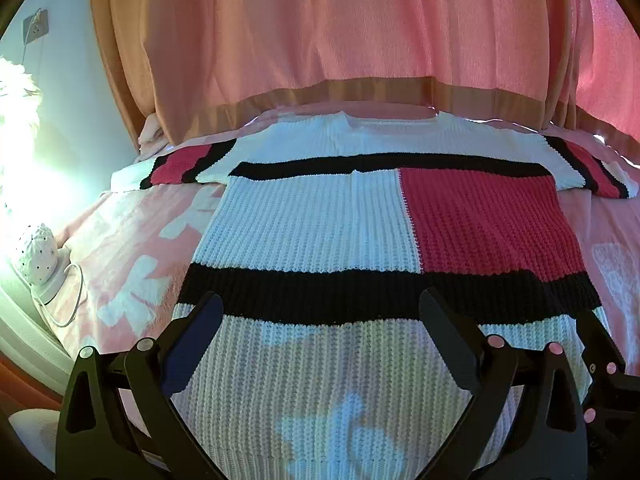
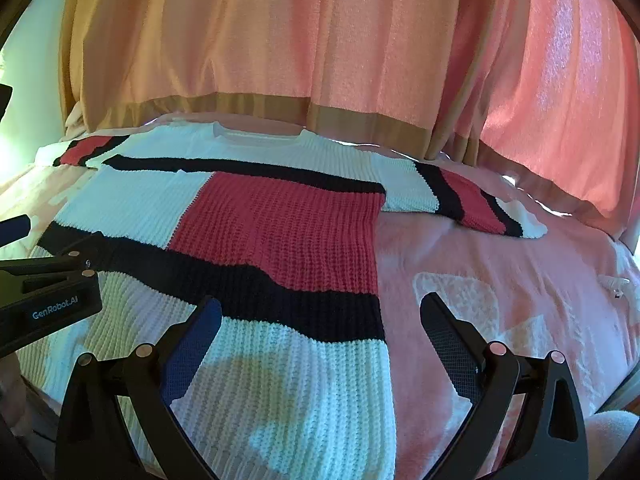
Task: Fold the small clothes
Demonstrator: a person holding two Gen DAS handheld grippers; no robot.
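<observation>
I see the knit sweater (image 1: pixel 360 240) spread flat on the pink bedspread (image 1: pixel 120 240), neck toward the pink curtain (image 1: pixel 320 40), both sleeves stretched out sideways, white, red and black blocks facing up. My left gripper (image 1: pixel 320 332) hangs over the white hem with jaws wide apart, holding nothing. My right gripper (image 2: pixel 320 336) sits at the sweater's right hem edge, jaws apart too, one finger over knit and the other over bedspread.

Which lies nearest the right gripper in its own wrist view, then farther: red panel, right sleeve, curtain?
From the right gripper:
1. Red panel, sweater's middle, just ahead.
2. Right sleeve, farther, upper right.
3. Curtain, behind the bed, farthest.
</observation>
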